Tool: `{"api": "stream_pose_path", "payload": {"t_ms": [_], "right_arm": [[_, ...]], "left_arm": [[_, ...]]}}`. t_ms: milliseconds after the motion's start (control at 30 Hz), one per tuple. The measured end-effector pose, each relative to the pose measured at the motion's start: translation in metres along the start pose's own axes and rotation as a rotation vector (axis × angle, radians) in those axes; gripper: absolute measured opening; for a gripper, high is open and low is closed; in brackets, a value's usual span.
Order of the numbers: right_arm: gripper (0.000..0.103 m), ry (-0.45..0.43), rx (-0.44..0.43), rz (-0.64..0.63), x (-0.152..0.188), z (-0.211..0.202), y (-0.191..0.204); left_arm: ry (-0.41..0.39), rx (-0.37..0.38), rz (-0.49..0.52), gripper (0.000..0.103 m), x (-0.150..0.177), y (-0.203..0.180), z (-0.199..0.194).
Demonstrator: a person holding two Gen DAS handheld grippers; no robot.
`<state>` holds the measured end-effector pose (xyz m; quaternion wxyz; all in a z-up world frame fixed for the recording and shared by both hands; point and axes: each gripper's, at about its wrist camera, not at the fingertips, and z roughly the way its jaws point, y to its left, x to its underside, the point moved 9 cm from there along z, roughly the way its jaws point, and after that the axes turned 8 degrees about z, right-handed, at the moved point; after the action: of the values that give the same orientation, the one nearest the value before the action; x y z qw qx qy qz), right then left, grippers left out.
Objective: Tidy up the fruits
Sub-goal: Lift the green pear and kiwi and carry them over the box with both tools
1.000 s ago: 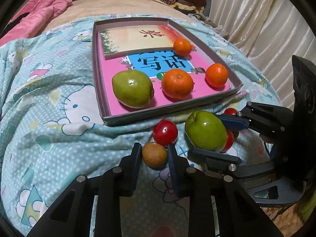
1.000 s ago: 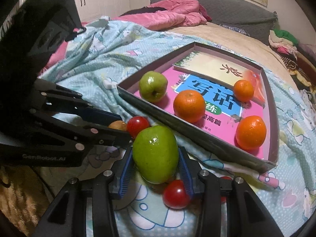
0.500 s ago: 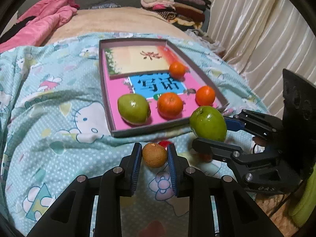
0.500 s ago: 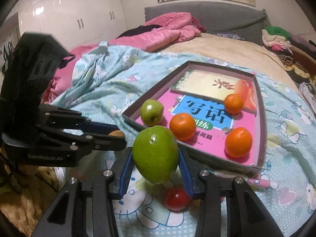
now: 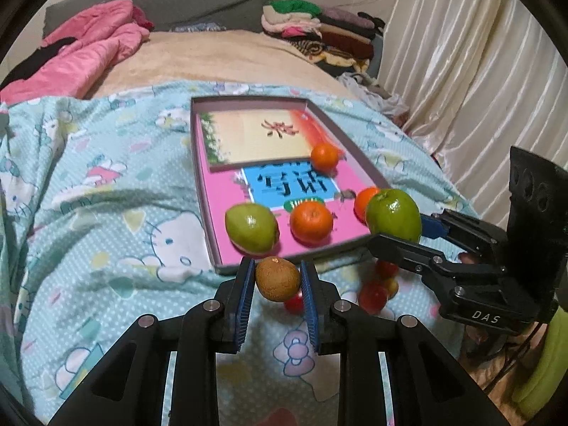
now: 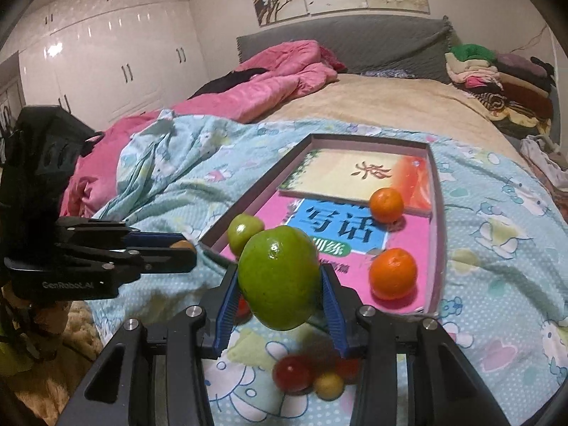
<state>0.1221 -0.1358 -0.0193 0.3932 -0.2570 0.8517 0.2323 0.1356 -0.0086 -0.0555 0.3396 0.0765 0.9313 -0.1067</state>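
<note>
My left gripper [image 5: 278,278] is shut on a small brown fruit [image 5: 277,279], held in the air just short of the tray's near wall [image 5: 248,264]. My right gripper [image 6: 280,278] is shut on a large green apple [image 6: 278,277], lifted above the blanket; in the left wrist view that apple [image 5: 393,214] hangs over the tray's near right corner. In the tray lie another green apple [image 5: 251,227] and three oranges [image 5: 311,222]. Small red and yellow fruits [image 6: 309,376] rest on the blanket below the right gripper.
The shallow tray [image 6: 438,248] holds books and sits on a blue cartoon-print blanket [image 5: 106,220] over a bed. A pink quilt [image 6: 277,78] lies at the back left, stacked clothes [image 5: 319,32] at the back right, curtains [image 5: 479,71] on the right.
Both grippers have risen with their fruit, the brown fruit and the green apple now off the blanket. The small red fruits stay down on the blanket.
</note>
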Motion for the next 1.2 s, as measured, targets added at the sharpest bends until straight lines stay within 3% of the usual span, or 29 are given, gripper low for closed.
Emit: {"api": "stream_pose_path", "payload": {"t_ms": [733, 1200], "right_arm": [[0.044, -0.089, 0.075, 0.064, -0.027, -0.005, -0.03], [0.044, -0.076, 0.093, 0.065, -0.026, 0.001, -0.032]], "left_arm": [[-0.043, -0.017, 0.015, 0.027, -0.044, -0.016, 0.011], [0.02, -0.04, 0.073, 0.027, -0.032, -0.024, 0.036]]}}
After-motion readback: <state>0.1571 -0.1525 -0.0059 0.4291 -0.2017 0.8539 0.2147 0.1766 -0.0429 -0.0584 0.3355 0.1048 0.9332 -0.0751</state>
